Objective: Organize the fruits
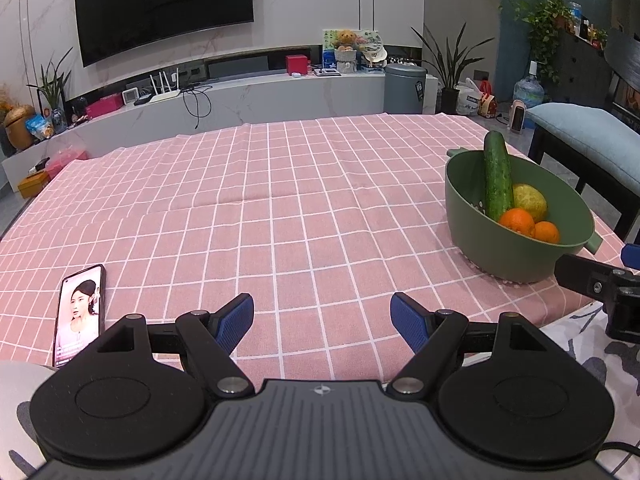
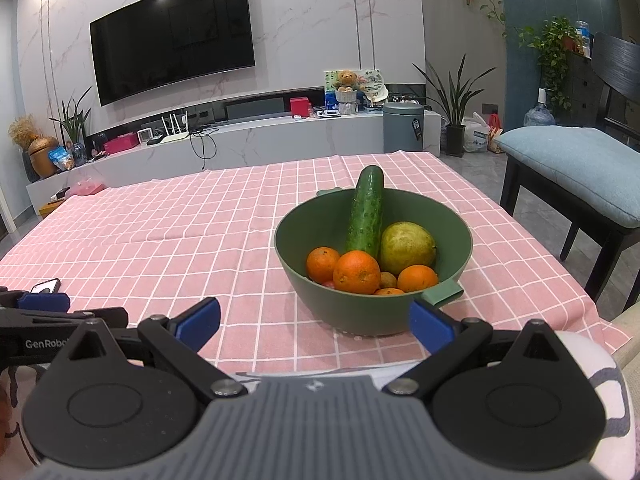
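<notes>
A green bowl (image 2: 316, 300) stands on the pink checked tablecloth (image 2: 160, 240) near the table's front right. It holds an upright cucumber (image 2: 366, 212), a yellow-green citrus (image 2: 407, 247), several oranges (image 2: 356, 272) and some small fruits. My right gripper (image 2: 316, 322) is open and empty, just in front of the bowl. My left gripper (image 1: 322, 320) is open and empty over bare cloth, left of the bowl (image 1: 516, 252). The cucumber (image 1: 497, 176) and oranges (image 1: 517, 221) show there too.
A phone (image 1: 80, 312) with a lit screen lies on the cloth at the front left. A chair with a blue cushion (image 2: 572, 168) stands right of the table. A TV console runs along the far wall.
</notes>
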Tool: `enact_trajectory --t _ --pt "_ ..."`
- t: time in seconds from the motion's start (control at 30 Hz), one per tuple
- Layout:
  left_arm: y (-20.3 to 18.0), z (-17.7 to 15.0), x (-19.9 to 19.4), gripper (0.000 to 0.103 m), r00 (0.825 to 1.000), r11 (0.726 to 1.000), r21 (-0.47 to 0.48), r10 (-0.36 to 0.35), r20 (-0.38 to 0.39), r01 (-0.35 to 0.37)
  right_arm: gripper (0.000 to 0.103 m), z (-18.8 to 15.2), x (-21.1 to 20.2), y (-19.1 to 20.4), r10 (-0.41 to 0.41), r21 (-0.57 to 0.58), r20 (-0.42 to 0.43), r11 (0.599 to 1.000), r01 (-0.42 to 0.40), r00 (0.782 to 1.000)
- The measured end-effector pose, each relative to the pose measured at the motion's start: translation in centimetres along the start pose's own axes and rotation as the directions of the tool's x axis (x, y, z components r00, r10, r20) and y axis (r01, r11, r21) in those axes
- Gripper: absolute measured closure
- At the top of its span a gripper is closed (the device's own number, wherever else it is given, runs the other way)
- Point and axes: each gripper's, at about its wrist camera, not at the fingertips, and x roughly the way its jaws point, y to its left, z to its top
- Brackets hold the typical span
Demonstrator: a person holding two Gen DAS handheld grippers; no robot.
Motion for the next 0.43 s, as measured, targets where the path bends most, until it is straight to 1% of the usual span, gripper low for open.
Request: enact_trajectory --t 0.43 --pt "0.31 0.17 -0.34 0.012 1.000 1.000 -0.018 0.001 0.013 0.000 0.006 -0.05 0.08 0.06 -0.005 0.001 -0.004 1.000 0.005 1.000"
